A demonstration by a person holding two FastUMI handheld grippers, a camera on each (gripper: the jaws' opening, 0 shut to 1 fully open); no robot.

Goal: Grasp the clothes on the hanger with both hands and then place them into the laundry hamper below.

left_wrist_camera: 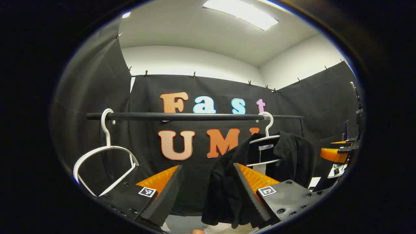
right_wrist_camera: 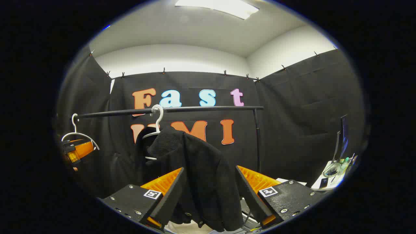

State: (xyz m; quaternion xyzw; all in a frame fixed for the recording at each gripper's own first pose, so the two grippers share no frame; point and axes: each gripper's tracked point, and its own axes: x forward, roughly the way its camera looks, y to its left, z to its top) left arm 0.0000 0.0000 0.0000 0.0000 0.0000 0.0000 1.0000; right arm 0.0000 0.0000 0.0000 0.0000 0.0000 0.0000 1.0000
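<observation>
A black garment (left_wrist_camera: 224,185) hangs from a white hanger (left_wrist_camera: 267,130) on a black rail (left_wrist_camera: 182,116). In the left gripper view my left gripper (left_wrist_camera: 206,195) is open, and the garment's left edge hangs just inside its right-hand finger (left_wrist_camera: 248,191). My right gripper (left_wrist_camera: 336,154) shows farther off at the right edge. In the right gripper view the garment (right_wrist_camera: 201,169) drapes down between the wide-open fingers of my right gripper (right_wrist_camera: 209,195), beneath its hanger (right_wrist_camera: 156,125). My left gripper (right_wrist_camera: 76,151) shows at the far left there.
An empty white hanger (left_wrist_camera: 105,152) hangs at the rail's left end, also visible as the empty hanger (right_wrist_camera: 76,133) in the right gripper view. The rail's upright post (right_wrist_camera: 258,139) stands right of the garment. A cluttered table (right_wrist_camera: 331,177) sits at the far right. Something pale (right_wrist_camera: 187,227) lies below the garment.
</observation>
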